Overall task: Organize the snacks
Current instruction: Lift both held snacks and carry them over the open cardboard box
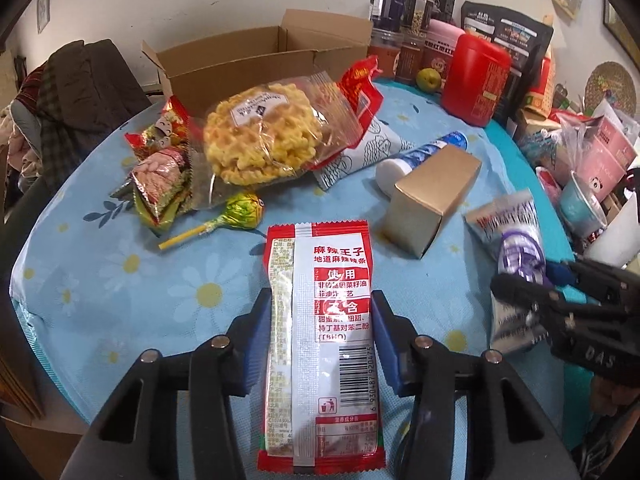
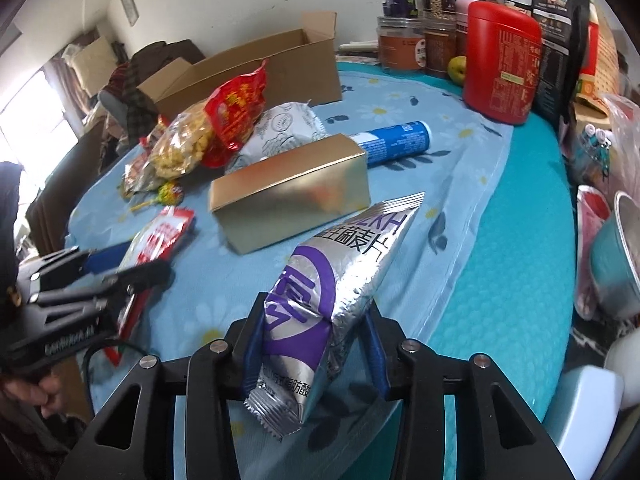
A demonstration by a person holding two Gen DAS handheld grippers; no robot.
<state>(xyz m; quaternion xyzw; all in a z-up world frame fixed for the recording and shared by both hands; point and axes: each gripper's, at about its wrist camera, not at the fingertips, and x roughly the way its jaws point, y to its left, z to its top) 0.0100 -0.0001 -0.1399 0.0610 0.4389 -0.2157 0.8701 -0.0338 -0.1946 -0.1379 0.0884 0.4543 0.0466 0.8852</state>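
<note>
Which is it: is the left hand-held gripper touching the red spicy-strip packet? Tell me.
Touching. The left wrist view shows the left hand-held gripper pressing both sides of the red spicy-strip packet.

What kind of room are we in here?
Probably a lived-in home dining or living room: a round table under a daisy-print cloth, clothes piled on a chair, and jars of dry goods along the wall.

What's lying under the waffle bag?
The waffle bag rests on a red packet, a white patterned pouch and small foil snacks. Anything further beneath is covered.
</note>
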